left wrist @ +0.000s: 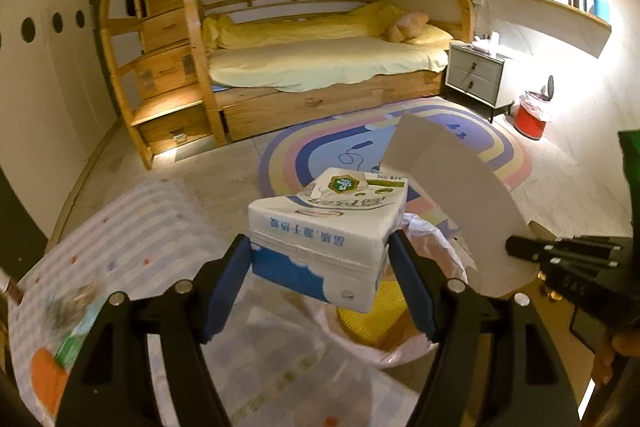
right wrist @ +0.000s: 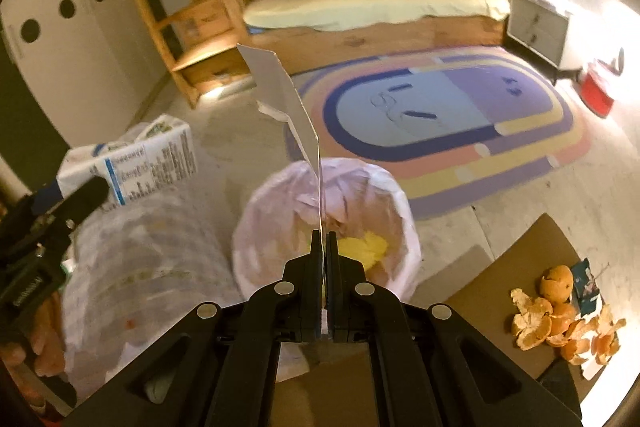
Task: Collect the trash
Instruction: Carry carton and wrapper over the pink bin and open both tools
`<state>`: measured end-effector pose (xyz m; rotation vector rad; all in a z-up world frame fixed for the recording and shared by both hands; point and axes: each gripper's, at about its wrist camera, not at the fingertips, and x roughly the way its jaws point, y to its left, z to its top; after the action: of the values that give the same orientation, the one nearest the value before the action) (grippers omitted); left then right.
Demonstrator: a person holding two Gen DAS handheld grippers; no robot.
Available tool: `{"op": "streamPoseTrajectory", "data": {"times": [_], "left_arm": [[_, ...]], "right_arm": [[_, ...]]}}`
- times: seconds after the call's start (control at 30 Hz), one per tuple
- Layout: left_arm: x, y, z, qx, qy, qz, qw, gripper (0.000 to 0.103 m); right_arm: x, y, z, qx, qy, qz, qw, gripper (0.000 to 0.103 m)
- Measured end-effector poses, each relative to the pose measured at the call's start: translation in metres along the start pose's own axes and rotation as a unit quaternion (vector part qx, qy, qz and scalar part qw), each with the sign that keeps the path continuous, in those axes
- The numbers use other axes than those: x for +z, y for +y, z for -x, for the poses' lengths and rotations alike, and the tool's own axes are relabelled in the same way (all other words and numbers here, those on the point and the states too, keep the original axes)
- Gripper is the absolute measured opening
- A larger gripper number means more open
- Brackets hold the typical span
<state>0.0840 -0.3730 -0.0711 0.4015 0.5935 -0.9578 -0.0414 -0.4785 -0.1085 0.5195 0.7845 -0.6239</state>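
My left gripper (left wrist: 320,259) is shut on a blue-and-white milk carton (left wrist: 332,227) and holds it above the rim of a trash bin lined with a white bag (left wrist: 436,243). The carton also shows in the right wrist view (right wrist: 132,163). My right gripper (right wrist: 324,239) is shut on a flat piece of grey-white card (right wrist: 288,107), held edge-on over the same bin (right wrist: 280,195); yellow trash lies inside. In the left wrist view the card (left wrist: 452,187) stands to the right of the carton, with the right gripper (left wrist: 560,251) behind it.
Orange peels (right wrist: 560,315) and a small dark wrapper (right wrist: 586,283) lie on a brown table (right wrist: 500,287) at the right. A striped cloth (left wrist: 120,235) lies at the left. A rainbow rug (right wrist: 440,115), bunk bed (left wrist: 320,39), nightstand (left wrist: 476,71) and red bin (left wrist: 530,119) stand beyond.
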Motion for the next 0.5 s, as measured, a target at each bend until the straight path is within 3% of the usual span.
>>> {"op": "streamPoseTrajectory", "data": {"times": [0.07,0.13,0.17,0.23,0.5], "left_arm": [[0.003,-0.004,-0.011,-0.002,0.006,0.002,1.0,0.073],[0.006,-0.002,-0.025,-0.006,0.02,0.013,0.9997,0.083],[0.007,0.0,-0.029,-0.009,0.026,0.02,0.9994,0.086],[0.004,0.009,-0.032,-0.004,0.037,0.032,0.9988,0.086],[-0.004,0.047,0.013,0.059,0.025,0.075,0.9951,0.086]], "right_arm": [[0.002,-0.006,-0.011,-0.004,0.005,-0.006,1.0,0.004],[0.004,-0.011,-0.022,-0.012,0.004,-0.014,1.0,0.008],[0.004,-0.013,-0.028,-0.015,0.008,-0.015,1.0,0.017],[0.004,-0.019,-0.036,-0.003,0.018,-0.028,0.999,0.026],[-0.001,-0.015,0.009,0.03,-0.014,-0.036,0.999,0.026]]}}
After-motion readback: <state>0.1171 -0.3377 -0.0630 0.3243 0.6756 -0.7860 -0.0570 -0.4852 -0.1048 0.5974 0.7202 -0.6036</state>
